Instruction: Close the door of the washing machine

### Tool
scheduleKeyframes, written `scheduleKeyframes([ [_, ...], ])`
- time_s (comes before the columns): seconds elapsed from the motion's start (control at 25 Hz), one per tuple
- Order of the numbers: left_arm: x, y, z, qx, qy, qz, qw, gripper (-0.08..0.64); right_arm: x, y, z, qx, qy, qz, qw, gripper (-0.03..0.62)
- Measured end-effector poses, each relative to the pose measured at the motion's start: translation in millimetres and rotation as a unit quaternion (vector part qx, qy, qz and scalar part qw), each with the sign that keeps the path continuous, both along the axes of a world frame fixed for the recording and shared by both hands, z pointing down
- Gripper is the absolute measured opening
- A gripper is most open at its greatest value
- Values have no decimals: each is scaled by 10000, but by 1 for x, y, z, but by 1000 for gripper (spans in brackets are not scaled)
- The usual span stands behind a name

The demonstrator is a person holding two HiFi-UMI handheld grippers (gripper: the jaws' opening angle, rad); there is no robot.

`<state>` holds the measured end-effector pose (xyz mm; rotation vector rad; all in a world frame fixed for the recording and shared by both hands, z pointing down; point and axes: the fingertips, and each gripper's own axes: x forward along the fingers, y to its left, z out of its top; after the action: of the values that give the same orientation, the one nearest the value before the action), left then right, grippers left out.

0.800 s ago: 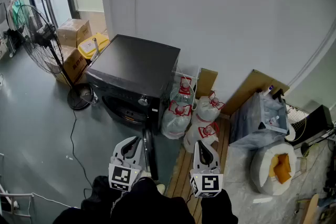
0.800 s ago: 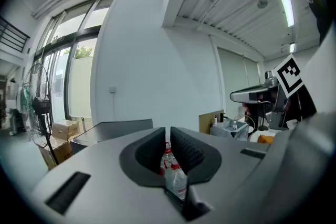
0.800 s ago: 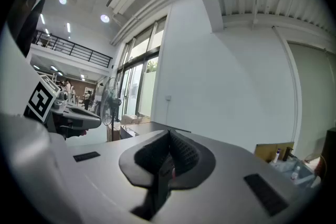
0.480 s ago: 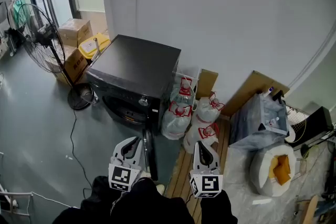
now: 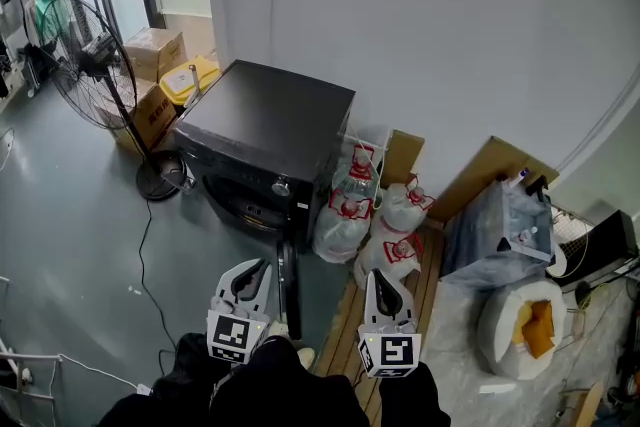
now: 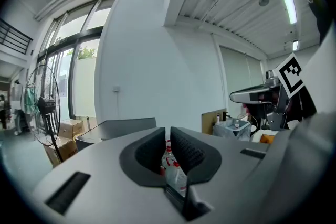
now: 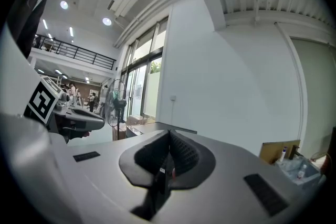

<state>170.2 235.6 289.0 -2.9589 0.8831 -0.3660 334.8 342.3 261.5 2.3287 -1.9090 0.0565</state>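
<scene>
The black washing machine [image 5: 270,125] stands against the white wall. Its door [image 5: 289,285] hangs open, swung out toward me and seen edge-on as a dark upright panel. My left gripper [image 5: 250,273] hovers just left of the door's edge without touching it. Its jaws stand narrowly open and empty, and tied bags show through the slit [image 6: 168,136]. My right gripper [image 5: 383,283] hovers to the right of the door, apart from it. It is shut on nothing, with its pads meeting [image 7: 169,136]. The machine's top [image 6: 121,126] shows beyond the left jaws.
A standing fan [image 5: 85,50], cardboard boxes [image 5: 155,50] and a yellow bin [image 5: 190,80] sit left of the machine. A cable [image 5: 140,255] runs across the floor. White tied bags [image 5: 345,215] lean at the machine's right. A plastic-wrapped crate [image 5: 495,230] and a white sack [image 5: 525,320] are further right.
The head view has shifted, so the machine sits slightly lower and further right. Both grippers keep the same posture beside the open door.
</scene>
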Motion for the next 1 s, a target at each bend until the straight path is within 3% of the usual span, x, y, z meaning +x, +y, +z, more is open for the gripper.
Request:
scheduleKeyframes([
  [0.52, -30, 4, 34, -309, -227, -269, 9989, 46, -31, -14, 40, -326, -320, -314, 9985, 17],
  [1.0, -69, -25, 101, -852, -558, -353, 9942, 46, -87, -61, 132, -1176, -739, -613, 9884, 18],
])
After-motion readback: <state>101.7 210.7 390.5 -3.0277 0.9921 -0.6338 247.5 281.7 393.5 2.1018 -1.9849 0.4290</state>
